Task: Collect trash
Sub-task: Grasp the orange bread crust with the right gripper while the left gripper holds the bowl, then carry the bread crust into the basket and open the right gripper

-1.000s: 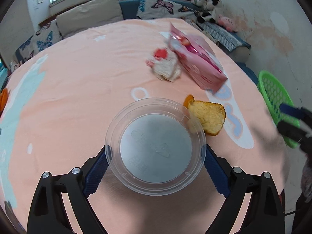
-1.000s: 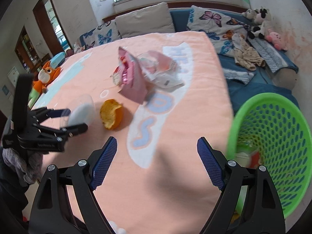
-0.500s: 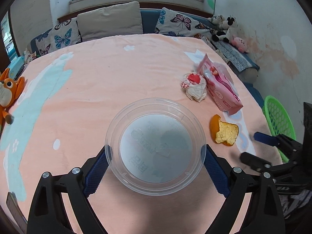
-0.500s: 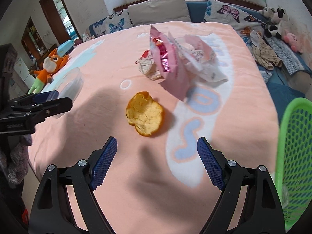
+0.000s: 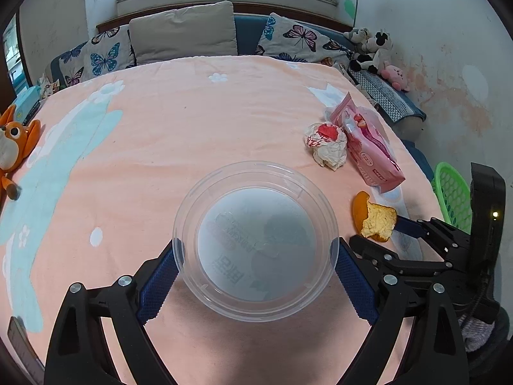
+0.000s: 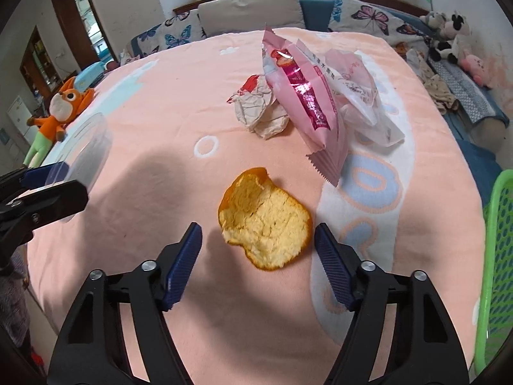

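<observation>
Holding a clear plastic container (image 5: 255,250) clamped between my left gripper's (image 5: 255,258) pads, I spread my right gripper (image 6: 258,247) wide around the orange peel (image 6: 266,219) on the peach blanket (image 6: 160,122), seemingly not touching it.

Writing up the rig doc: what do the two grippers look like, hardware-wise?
Both match. The left gripper and right gripper each have two matte black angular arms, like moulded plastic, with silver round screw heads at the joints. The fingers carry dark blue pads with a fine ribbed texture. The left wrist view shows the right unit's black boxy body with a small lit yellow dot. No markings legible.
</observation>
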A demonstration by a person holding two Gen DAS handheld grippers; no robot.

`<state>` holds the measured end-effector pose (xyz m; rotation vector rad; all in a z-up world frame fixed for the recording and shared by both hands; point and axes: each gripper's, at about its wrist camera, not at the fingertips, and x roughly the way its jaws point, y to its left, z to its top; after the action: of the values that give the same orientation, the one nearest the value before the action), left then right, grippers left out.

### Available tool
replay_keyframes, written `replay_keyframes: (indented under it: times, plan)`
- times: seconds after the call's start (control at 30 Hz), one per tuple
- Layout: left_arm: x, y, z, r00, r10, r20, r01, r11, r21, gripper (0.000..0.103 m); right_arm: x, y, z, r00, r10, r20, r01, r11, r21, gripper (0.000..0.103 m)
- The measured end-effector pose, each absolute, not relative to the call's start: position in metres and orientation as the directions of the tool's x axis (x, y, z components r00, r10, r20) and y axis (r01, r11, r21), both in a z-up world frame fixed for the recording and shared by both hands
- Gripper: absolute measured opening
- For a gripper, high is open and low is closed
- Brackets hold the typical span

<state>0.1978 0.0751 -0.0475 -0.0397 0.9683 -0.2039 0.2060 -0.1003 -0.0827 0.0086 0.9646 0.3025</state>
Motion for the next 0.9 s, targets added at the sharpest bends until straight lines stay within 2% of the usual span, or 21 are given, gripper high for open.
replay_keyframes:
  times: [0.13,0.3,0.9]
  plan:
    - [0.196,0.075,-0.048,0.55,-0.196,-0.812,0.159,0.979,-0.129,0.089,0.205,-0.096,-0.083,0.548,0.206,-0.81,-0.247,0.966,0.078,0.058]
    - [0.195,0.072,-0.048,0.548,-0.202,-0.812,0.162,0.978,-0.134,0.089,0.201,-0.096,-0.081,0.552,0.223,-0.804,-0.257,0.962,0.091,0.045]
    - [0.182,0.029,-0.036,0.543,-0.248,-0.802,0.249,0.96,-0.129,0.089,0.151,-0.158,-0.048,0.588,0.24,-0.772,-0.247,0.963,0.11,0.043]
